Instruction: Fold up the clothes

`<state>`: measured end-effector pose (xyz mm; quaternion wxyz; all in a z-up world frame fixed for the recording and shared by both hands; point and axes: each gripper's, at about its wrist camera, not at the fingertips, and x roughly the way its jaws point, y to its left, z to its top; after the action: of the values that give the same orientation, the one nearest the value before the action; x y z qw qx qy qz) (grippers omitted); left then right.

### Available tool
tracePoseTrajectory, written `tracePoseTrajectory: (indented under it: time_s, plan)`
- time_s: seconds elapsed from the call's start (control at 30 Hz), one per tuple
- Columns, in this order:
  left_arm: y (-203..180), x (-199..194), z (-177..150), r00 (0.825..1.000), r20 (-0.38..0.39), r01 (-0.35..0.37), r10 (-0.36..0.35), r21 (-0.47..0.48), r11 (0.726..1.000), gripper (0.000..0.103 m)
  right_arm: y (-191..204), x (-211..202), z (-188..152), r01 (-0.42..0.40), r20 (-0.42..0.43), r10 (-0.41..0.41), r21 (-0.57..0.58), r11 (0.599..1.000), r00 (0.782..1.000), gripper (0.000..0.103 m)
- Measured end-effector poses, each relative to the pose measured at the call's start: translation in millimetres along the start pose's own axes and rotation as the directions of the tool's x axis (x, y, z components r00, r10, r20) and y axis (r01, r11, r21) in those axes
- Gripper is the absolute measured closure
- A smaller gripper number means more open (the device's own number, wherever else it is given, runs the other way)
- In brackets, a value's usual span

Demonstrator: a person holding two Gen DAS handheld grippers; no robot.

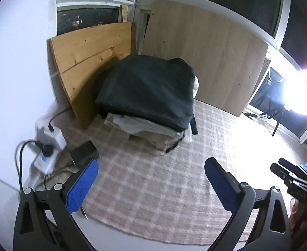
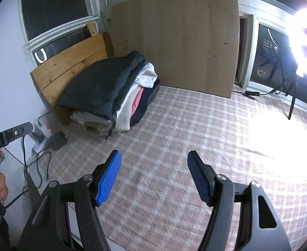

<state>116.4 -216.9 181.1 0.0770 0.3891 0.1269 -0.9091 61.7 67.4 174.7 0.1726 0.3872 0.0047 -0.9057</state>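
Note:
A stack of folded clothes [image 1: 151, 108] [image 2: 111, 98] sits at the back left of a pink checked blanket [image 1: 153, 188] [image 2: 174, 146], topped by a dark folded garment [image 1: 149, 87] [image 2: 99, 85], with white, pink and navy pieces below. My left gripper [image 1: 151, 169] hangs over the bare blanket in front of the stack, blue pads wide apart, nothing between them. My right gripper [image 2: 154, 156] is also open and empty above the blanket, right of the stack. In the right wrist view the left gripper's black body [image 2: 9, 136] and a hand [image 2: 1, 186] show at the left edge.
Two wooden boards [image 1: 86, 62] [image 1: 205, 58] lean against the windows behind the stack. A white power strip [image 1: 47, 156] with cables and a black adapter [image 1: 84, 150] lie at the left wall. A bright ring lamp [image 1: 301, 92] on a tripod glares at the right.

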Motion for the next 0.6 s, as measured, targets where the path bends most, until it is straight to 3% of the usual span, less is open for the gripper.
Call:
tracePoseTrajectory:
  time_s: [0.23,0.6]
  plan:
    - [-25.3,-17.6,-25.1,0.998,0.021,-0.054,0.055,-0.024,0.998,0.001,-19.7,-17.0,-21.2,0.002,-0.009,-0.002,-0.04,0.999,1.0,0.037]
    - [-30.0,-41.5,-45.1,0.995,0.059,-0.076,0.082,-0.104,0.992,0.001,-34.2,-27.5,-41.0,-0.035,-0.017,0.034,-0.068,0.997,0.999,0.037]
